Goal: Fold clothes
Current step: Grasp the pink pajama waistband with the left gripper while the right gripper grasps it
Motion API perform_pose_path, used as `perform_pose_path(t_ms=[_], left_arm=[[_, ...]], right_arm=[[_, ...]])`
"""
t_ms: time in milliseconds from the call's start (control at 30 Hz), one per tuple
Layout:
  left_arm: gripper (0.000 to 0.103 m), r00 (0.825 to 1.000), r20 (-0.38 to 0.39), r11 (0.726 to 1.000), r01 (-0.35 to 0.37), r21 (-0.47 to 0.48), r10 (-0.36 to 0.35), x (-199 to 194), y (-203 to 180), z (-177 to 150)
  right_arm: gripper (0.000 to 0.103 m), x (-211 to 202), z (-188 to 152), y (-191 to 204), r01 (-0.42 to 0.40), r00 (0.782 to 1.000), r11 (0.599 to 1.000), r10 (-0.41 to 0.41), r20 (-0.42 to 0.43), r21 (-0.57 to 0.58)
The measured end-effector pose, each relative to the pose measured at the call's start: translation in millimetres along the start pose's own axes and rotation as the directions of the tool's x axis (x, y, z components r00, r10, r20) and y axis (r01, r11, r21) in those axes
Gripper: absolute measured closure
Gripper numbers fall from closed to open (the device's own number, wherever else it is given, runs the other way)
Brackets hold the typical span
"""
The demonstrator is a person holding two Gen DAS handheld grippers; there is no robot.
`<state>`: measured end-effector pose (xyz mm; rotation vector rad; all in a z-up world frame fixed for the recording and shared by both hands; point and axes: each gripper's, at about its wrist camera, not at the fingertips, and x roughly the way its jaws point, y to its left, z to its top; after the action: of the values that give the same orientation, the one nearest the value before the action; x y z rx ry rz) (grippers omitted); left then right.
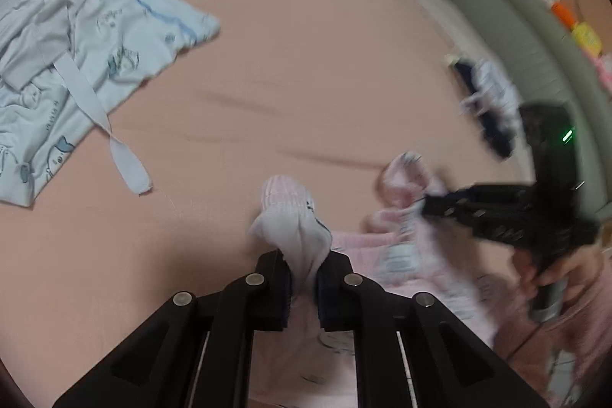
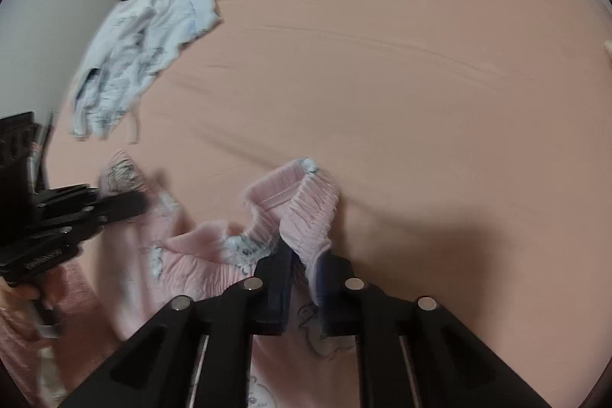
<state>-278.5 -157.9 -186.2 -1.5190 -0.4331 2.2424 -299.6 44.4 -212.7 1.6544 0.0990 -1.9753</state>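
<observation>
Pink garment (image 2: 199, 255) lies bunched on the peach bed (image 2: 420, 83), stretched sideways between both grippers. Left gripper (image 1: 304, 270) and right gripper (image 2: 306, 266) fingers are clamped on its edges. A pale blue garment (image 1: 76, 71) lies well apart.

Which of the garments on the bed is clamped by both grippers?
The pink garment: the left gripper and right gripper are shut on it. The light blue garment lies apart, untouched.

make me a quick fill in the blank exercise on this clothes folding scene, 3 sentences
1. Both grippers are shut on the ____ garment.
2. The pale blue garment lies on the ____ sheet, apart from both grippers.
3. The left gripper pinches a ribbed ____ of the garment, while the right gripper pinches another.

Missing words: pink; peach; cuff
</observation>
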Motion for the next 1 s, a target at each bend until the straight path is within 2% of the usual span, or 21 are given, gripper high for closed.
perform_pose_path(t_ms=[167, 267, 300, 367, 433, 500, 533, 600, 633, 667, 700, 733, 767, 800, 833, 867, 900, 933, 967, 1000], left_arm=[[0.095, 0.987, 0.148, 0.997, 0.065, 0.031, -0.069, -56.8, -28.2, 32.2], [0.095, 0.966, 0.238, 0.992, 0.082, 0.096, -0.103, -104.4, -61.3, 60.7], [0.095, 0.950, 0.282, 0.985, 0.097, 0.144, -0.135, -128.9, -78.7, 73.3], [0.095, 0.921, 0.355, 0.973, 0.092, 0.212, -0.164, -164.0, -108.1, 87.4], [0.095, 0.877, 0.431, 0.952, 0.088, 0.293, -0.214, -204.8, -142.5, 97.0], [0.095, 0.840, 0.480, 0.927, 0.067, 0.369, -0.251, -236.0, -172.1, 95.3], [0.095, 0.829, 0.498, 0.917, 0.043, 0.398, -0.255, -244.2, -180.7, 88.0], [0.095, 0.804, 0.532, 0.892, -0.005, 0.452, -0.265, -260.1, -197.9, 73.5], [0.095, 0.803, 0.540, 0.883, -0.035, 0.468, -0.254, -258.3, -200.4, 63.9], [0.095, 0.811, 0.533, 0.875, -0.056, 0.481, -0.241, -252.1, -200.9, 53.5], [0.094, 0.839, 0.501, 0.875, -0.064, 0.480, -0.213, -236.0, -193.7, 42.7], [0.093, 0.864, 0.468, 0.874, -0.073, 0.480, -0.185, -219.5, -186.5, 32.1], [0.093, 0.894, 0.423, 0.882, -0.074, 0.466, -0.148, -191.1, -177.9, 23.4], [0.092, 0.933, 0.346, 0.896, -0.066, 0.439, -0.100, -149.4, -159.5, 11.3], [0.092, 0.962, 0.268, 0.911, -0.061, 0.407, -0.056, -113.5, -143.5, 3.6], [0.092, 0.980, 0.197, 0.924, -0.066, 0.376, -0.010, -80.2, -129.5, -4.5], [0.092, 0.993, 0.108, 0.933, -0.078, 0.352, 0.042, -44.0, -114.0, -15.1], [0.092, 0.996, 0.028, 0.936, -0.094, 0.340, 0.090, -15.5, -101.0, -26.2], [0.092, 0.995, -0.018, 0.942, -0.091, 0.322, 0.102, -4.7, -92.6, -34.3], [0.090, 0.992, -0.064, 0.949, -0.089, 0.303, 0.113, 6.1, -84.1, -42.4]], right_arm=[[0.097, -61.6, 2.3, -8.5, -0.014, 0.990, 0.999, 0.007, 0.141, 0.043], [0.097, -113.6, 30.5, -4.7, 0.002, 0.962, 0.998, -0.021, 0.274, 0.069], [0.097, -142.2, 35.5, -8.0, -0.004, 0.942, 0.997, -0.022, 0.334, 0.076], [0.097, -195.8, 49.6, 0.9, 0.000, 0.890, 0.997, -0.035, 0.455, 0.077], [0.097, -263.9, 46.6, 5.8, -0.002, 0.813, 0.998, -0.034, 0.582, 0.061], [0.097, -322.5, 31.7, 12.2, -0.003, 0.730, 0.999, -0.029, 0.683, 0.046], [0.097, -346.7, 21.2, 15.9, 0.003, 0.688, 0.999, -0.035, 0.725, 0.045], [0.097, -377.6, -4.1, 18.6, 0.012, 0.625, 0.999, -0.048, 0.779, 0.052], [0.097, -379.8, -17.6, 19.7, 0.012, 0.611, 0.998, -0.055, 0.790, 0.060], [0.097, -376.0, -30.4, 19.6, 0.018, 0.609, 0.997, -0.069, 0.790, 0.074], [0.097, -372.2, -43.1, 19.5, 0.023, 0.608, 0.996, -0.083, 0.790, 0.087], [0.097, -355.8, -55.0, 15.5, 0.031, 0.626, 0.993, -0.112, 0.772, 0.118], [0.097, -331.4, -66.4, 9.0, 0.043, 0.656, 0.986, -0.148, 0.740, 0.159], [0.096, -299.5, -72.2, 2.4, 0.059, 0.700, 0.979, -0.180, 0.691, 0.195], [0.096, -262.7, -74.3, -4.1, 0.079, 0.750, 0.971, -0.208, 0.628, 0.227], [0.096, -223.5, -76.7, -13.5, 0.101, 0.806, 0.962, -0.229, 0.545, 0.255], [0.096, -184.2, -79.8, -24.8, 0.109, 0.861, 0.955, -0.230, 0.453, 0.276], [0.096, -146.0, -83.3, -36.2, 0.109, 0.907, 0.949, -0.216, 0.361, 0.295], [0.096, -109.1, -87.4, -45.4, 0.120, 0.944, 0.944, -0.205, 0.260, 0.307], [0.095, -86.2, -91.4, -50.4, 0.134, 0.962, 0.940, -0.200, 0.188, 0.315]])
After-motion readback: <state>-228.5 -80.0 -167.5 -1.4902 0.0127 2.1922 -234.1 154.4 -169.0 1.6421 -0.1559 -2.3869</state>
